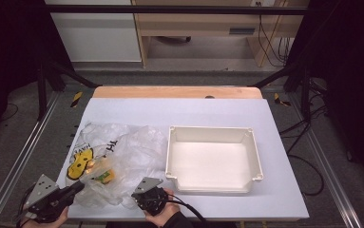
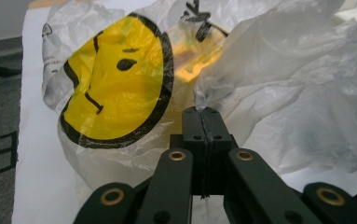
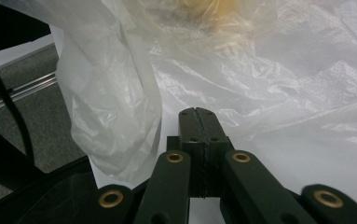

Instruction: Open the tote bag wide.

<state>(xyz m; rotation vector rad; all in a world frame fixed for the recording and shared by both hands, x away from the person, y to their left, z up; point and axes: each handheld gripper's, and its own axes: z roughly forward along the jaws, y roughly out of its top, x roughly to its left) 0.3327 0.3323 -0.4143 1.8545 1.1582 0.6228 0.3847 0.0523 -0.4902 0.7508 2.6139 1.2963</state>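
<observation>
Both the left gripper and right gripper are closed, empty, beside the plastic bag; its rim should be pinched gently, probably.

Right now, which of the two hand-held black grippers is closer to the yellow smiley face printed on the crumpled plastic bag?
The left gripper. It sits just below the yellow smiley face on the crumpled clear plastic bag; the right gripper lies farther along, nearer the white rectangular plastic tub.

You are working in a lab-type recording bay: a white-topped table stands inside a black metal frame on grey carpet, with hazard-striped tape, loose cables on the floor and plain wooden furniture behind.
</observation>
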